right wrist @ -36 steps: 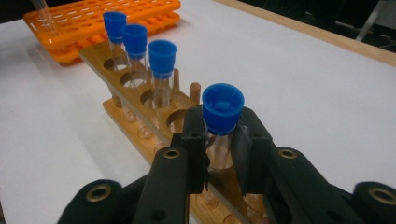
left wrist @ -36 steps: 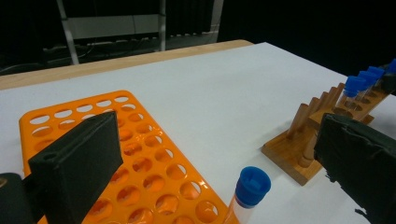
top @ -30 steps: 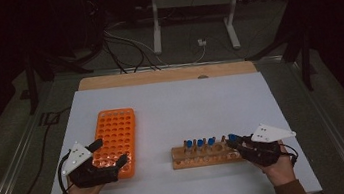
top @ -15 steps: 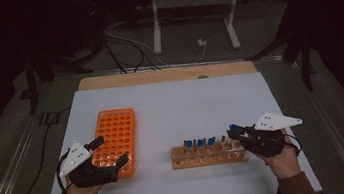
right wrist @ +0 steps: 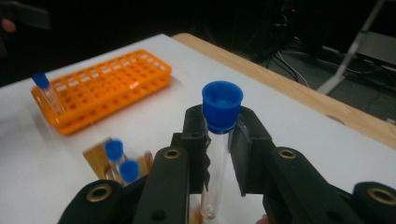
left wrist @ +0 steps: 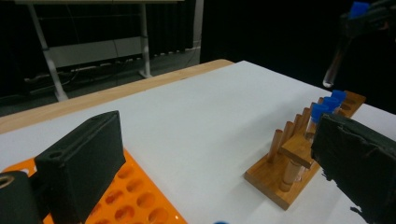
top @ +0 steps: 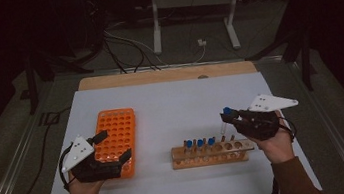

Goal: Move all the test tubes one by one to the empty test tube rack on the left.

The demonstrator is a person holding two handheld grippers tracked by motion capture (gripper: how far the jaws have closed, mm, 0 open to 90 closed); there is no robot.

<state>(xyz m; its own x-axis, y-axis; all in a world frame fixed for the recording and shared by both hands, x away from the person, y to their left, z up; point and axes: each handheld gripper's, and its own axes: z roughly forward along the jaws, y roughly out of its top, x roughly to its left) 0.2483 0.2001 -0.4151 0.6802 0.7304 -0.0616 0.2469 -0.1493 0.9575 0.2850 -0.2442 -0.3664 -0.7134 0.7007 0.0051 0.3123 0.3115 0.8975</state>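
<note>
The right gripper (right wrist: 219, 154) has its two black jaws closed on a clear test tube (right wrist: 215, 177) with a blue cap (right wrist: 222, 106), pinching the glass just under the cap so that the tube hangs upright between the pads. In the high view this right gripper (top: 227, 118) is held above the right end of the wooden rack (top: 212, 154), and the tube's lower end hangs clear of the rack's holes. The left gripper view shows the same tube (left wrist: 334, 65) in the air, above the far end of the wooden rack (left wrist: 299, 161).

Three more blue-capped tubes (top: 197, 144) stand in the left half of the wooden rack; the holes on its right half are bare.

The left gripper (top: 111, 146) has its jaws spread wide, one on either side of the near end of the orange rack (top: 117, 134), which lies to the left of the wooden rack, well apart from it. Whether the pads touch the orange plastic I cannot tell. In the right gripper view one blue-capped tube (right wrist: 46, 95) stands in a hole at an end of the orange rack (right wrist: 107, 86).

Both racks rest on a white table top (top: 170, 102), with a strip of bare wood (top: 167, 74) along the edge beyond the wooden rack.
</note>
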